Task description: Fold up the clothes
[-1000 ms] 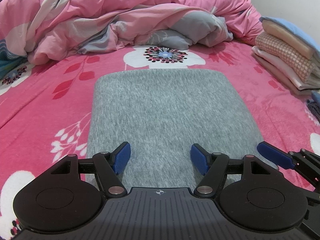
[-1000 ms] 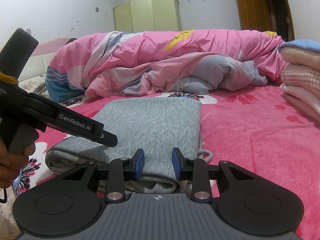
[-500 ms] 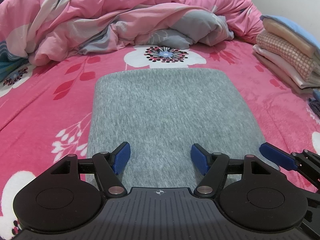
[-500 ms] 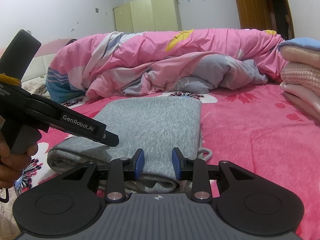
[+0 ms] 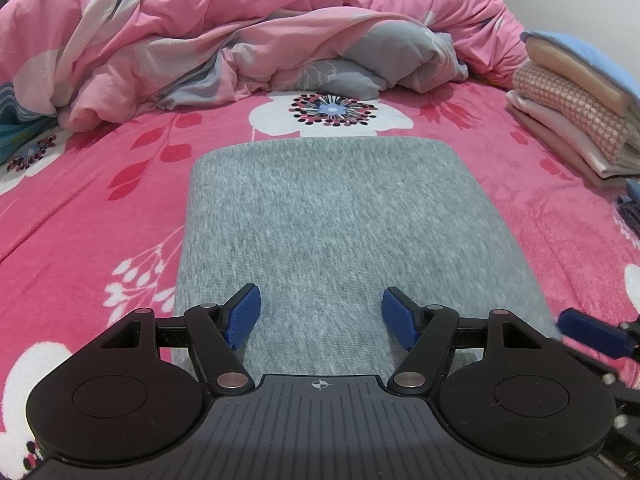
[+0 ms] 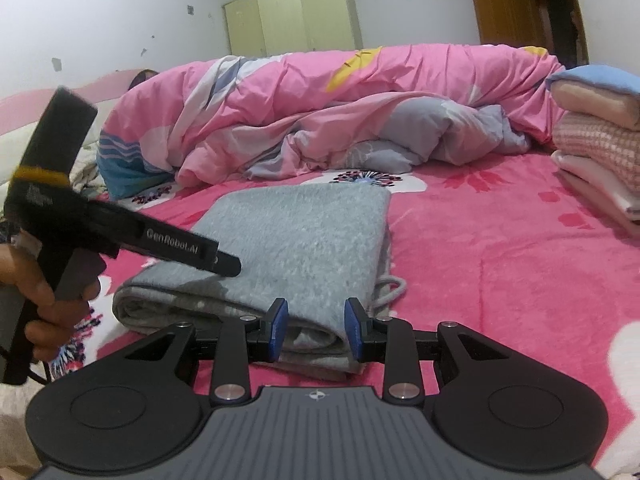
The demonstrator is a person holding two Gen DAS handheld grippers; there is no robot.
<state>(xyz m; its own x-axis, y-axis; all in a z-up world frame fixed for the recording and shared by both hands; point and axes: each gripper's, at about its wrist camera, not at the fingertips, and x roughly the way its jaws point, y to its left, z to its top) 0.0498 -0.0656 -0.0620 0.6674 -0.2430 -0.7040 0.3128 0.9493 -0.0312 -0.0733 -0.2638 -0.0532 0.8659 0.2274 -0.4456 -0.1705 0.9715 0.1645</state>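
A grey folded garment (image 5: pixel 340 220) lies flat on the pink flowered sheet (image 5: pixel 80 220). My left gripper (image 5: pixel 320 296) hovers over its near edge, jaws wide open with nothing between them. In the right wrist view the garment (image 6: pixel 304 232) runs away from me, and a drawstring loop (image 6: pixel 394 292) pokes out beside it. My right gripper (image 6: pixel 316 308) is shut on the thick near right corner, which fills the narrow gap between the blue pads. The left gripper (image 6: pixel 230 265) shows there as a black tool in a hand (image 6: pixel 44 308). One right finger (image 5: pixel 588 332) shows at the garment's right edge.
A stack of folded clothes (image 5: pixel 576 112) sits on the bed at the right, also in the right wrist view (image 6: pixel 596 152). A crumpled pink duvet (image 5: pixel 240 40) fills the far side of the bed. A wardrobe (image 6: pixel 292 20) and a door (image 6: pixel 508 0) stand beyond.
In the left wrist view the right gripper's finger has slid a little toward the near right along the garment's edge. The left gripper and the garment look unchanged.
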